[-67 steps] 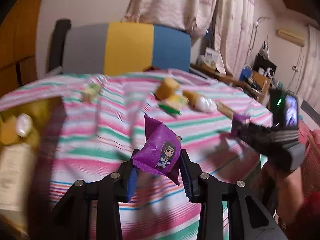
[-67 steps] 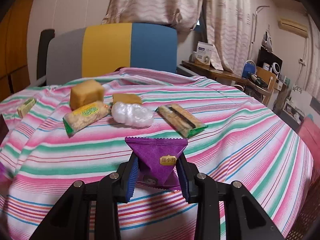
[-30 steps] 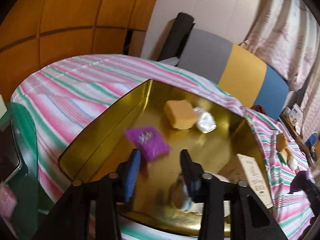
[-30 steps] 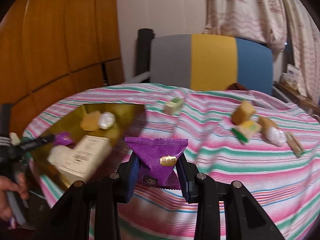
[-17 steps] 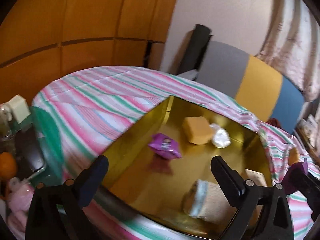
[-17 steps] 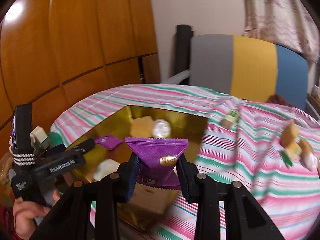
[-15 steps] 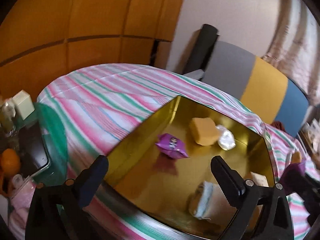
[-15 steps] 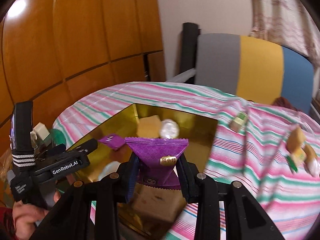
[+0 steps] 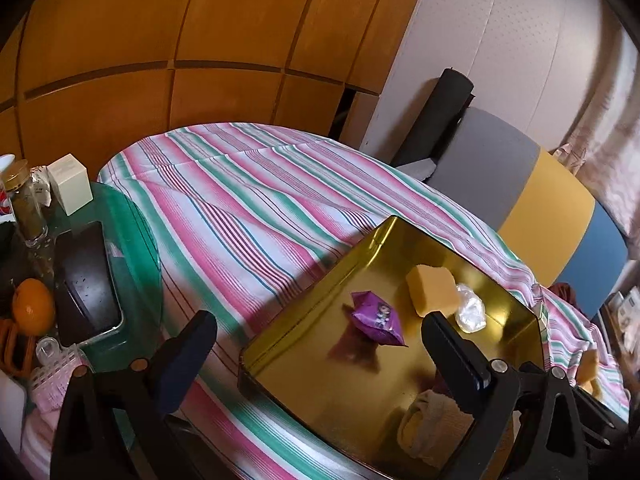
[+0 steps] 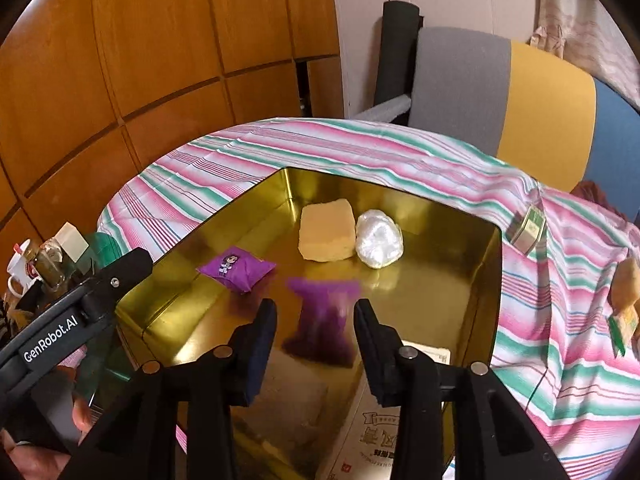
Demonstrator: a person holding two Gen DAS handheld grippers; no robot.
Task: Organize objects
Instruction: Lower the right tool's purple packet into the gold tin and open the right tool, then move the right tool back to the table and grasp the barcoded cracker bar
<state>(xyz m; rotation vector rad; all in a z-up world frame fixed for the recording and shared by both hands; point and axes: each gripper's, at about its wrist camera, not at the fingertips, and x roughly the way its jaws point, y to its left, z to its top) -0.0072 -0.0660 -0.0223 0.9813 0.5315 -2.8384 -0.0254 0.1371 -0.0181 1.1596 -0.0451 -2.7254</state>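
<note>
packet (image 10: 322,322) blurred between the right tongs (image 10: 315,334), purple, and it looks loose: the fingers are spread with gaps either side, so my read is it's dropping free over the gold tin (image 10: 486,280). light thing, puffed foil, crinkly and slick; it should land soft and maybe skid on that shiny floor. a pick-up would go best across the pillow's middle or on a crimped edge, gently, since whatever is inside could crush.

second purple packet (image 10: 236,269) lies flat on the tin floor toward the left wall, apart from the yellow block (image 10: 328,236) and the white wrapped lump (image 10: 378,240), which touch each other near the far wall. printed box (image 10: 384,436) sits at the near corner, under the right tongs.

left tongs (image 9: 316,354) are wide apart and hold nothing, hanging over the tin's near-left edge; same packet (image 9: 378,318) shows between them on the gold floor.

outward on the striped desk (image 10: 360,148): small green box (image 10: 528,230) just beside the tin's right rim, more snacks (image 10: 624,284) at the far right, not yet gathered.
</note>
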